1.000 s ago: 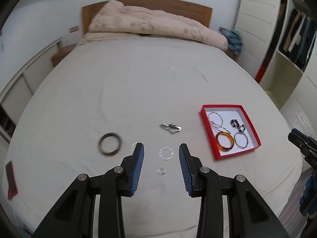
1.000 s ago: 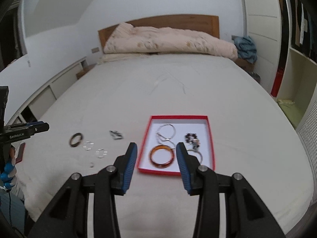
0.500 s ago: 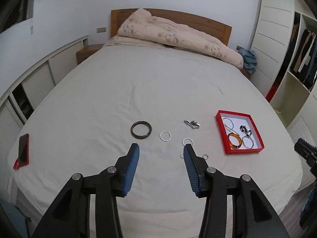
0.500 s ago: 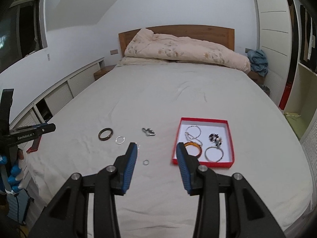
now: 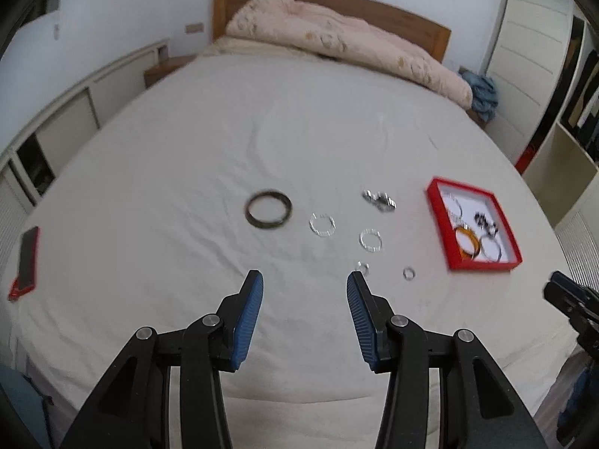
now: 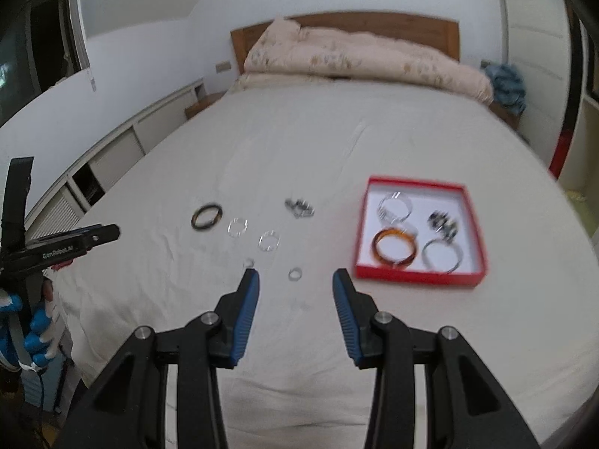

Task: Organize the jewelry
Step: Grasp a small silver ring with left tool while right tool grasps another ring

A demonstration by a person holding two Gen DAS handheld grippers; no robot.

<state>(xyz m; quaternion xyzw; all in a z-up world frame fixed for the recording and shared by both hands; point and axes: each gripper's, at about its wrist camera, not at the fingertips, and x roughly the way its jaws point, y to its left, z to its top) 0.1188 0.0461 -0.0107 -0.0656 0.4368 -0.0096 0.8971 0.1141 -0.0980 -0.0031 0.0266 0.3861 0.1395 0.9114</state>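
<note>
On the white bed sheet lie a dark bangle (image 5: 268,214), two clear rings (image 5: 322,224) (image 5: 370,240), two small rings (image 5: 362,267) (image 5: 409,273) and a silver chain clump (image 5: 379,200). To their right, a red box (image 5: 440,226) holds an amber bangle (image 6: 393,249), a silver bangle (image 6: 443,256), a hoop and a beaded piece. My left gripper (image 5: 304,284) hangs open and empty in front of the clear rings. The right gripper (image 6: 295,280), also open and empty, hovers near a small ring (image 6: 295,273), left of the box (image 6: 415,278).
A phone in a red case (image 5: 28,258) lies at the bed's left edge. A rumpled pink duvet (image 5: 337,48) is heaped against the wooden headboard. Low white cupboards run along the left wall, a wardrobe stands on the right. A blue-gloved hand (image 6: 33,325) holds the left gripper.
The left jaws have opened wider, and that gripper pulled back, then sank toward the loose rings. The right gripper has moved left from over the red box to the small rings.
</note>
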